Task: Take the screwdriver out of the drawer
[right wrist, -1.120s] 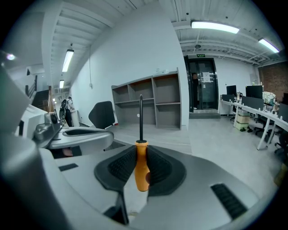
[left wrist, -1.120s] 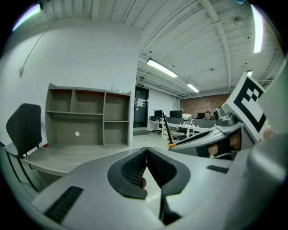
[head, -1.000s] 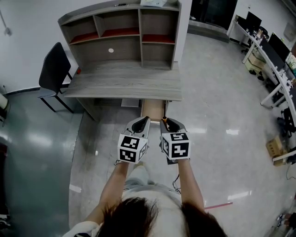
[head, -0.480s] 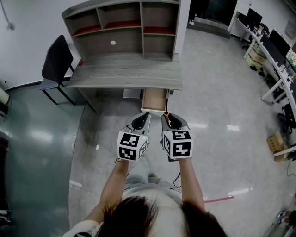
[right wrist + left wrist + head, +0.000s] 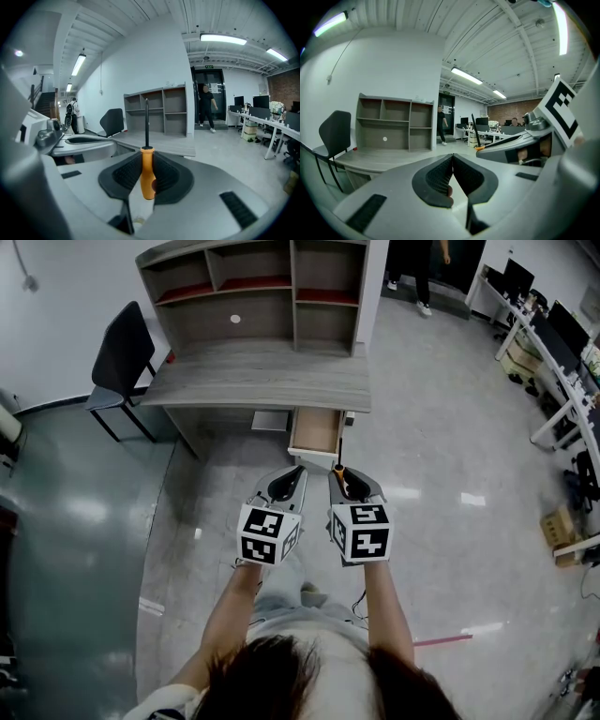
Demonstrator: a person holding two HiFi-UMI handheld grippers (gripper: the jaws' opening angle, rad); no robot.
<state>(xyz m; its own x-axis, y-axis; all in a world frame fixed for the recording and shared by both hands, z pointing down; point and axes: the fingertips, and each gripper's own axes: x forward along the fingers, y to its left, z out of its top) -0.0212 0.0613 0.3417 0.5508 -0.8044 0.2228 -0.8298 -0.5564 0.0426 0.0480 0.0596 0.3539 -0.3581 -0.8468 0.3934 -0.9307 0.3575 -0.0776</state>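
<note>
The screwdriver (image 5: pixel 147 174) has an orange handle and a thin dark shaft that stands up past the jaws. My right gripper (image 5: pixel 147 158) is shut on its handle; the head view shows this right gripper (image 5: pixel 345 484) held over the floor, short of the open wooden drawer (image 5: pixel 316 431). The screwdriver (image 5: pixel 339 468) points toward the drawer. My left gripper (image 5: pixel 286 486) hangs beside it on the left, and in its own view the left gripper (image 5: pixel 453 157) is shut with nothing between the pads. The drawer's inside looks bare.
A grey desk (image 5: pixel 262 385) with a shelf hutch (image 5: pixel 253 292) stands ahead, and the drawer juts from its right end. A black chair (image 5: pixel 120 357) is at its left. A person (image 5: pixel 417 263) walks by the far doorway. Workstations (image 5: pixel 553 343) line the right side.
Both grippers have drawn back from the desk together, the right one keeping the screwdriver. A strip of floor now shows between them and the open drawer. A person has appeared at the doorway.
</note>
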